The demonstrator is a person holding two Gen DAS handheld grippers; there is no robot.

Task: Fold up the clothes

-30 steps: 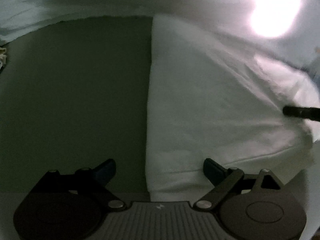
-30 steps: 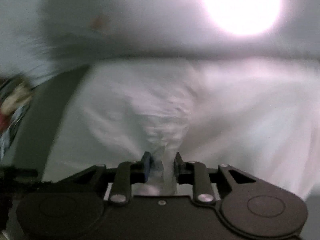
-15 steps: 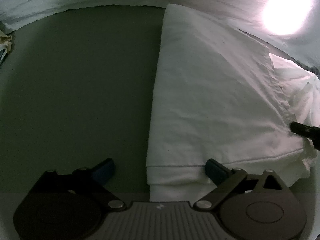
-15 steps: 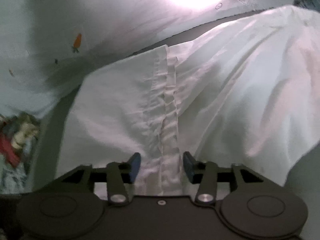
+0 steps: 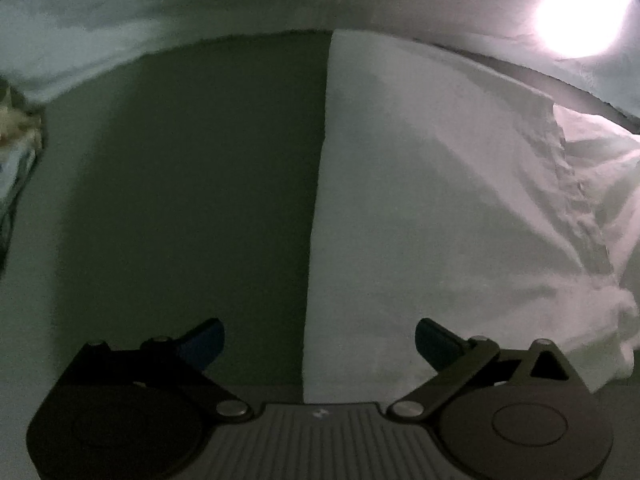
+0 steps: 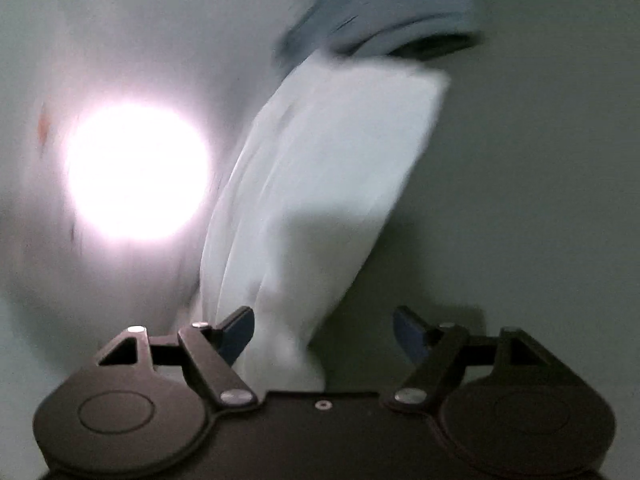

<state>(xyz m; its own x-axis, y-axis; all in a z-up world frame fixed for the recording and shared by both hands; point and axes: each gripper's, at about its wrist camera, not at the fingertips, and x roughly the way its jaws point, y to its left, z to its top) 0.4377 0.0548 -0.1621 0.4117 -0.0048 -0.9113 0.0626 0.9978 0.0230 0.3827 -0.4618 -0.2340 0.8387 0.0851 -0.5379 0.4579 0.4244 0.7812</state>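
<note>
A dark grey-green matte work surface (image 5: 192, 208) carries everything. Along its far edge lies a pale rumpled sheet (image 5: 160, 20) dotted with small orange motifs. A round white glare of light (image 5: 580, 12) burns at the far right corner, the rest dim.

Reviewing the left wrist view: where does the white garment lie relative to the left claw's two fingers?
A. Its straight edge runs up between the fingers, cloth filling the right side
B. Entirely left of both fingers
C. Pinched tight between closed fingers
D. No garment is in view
A: the white garment has its straight edge running up between the spread fingers of the left claw, with bare dark surface on the left.
</note>
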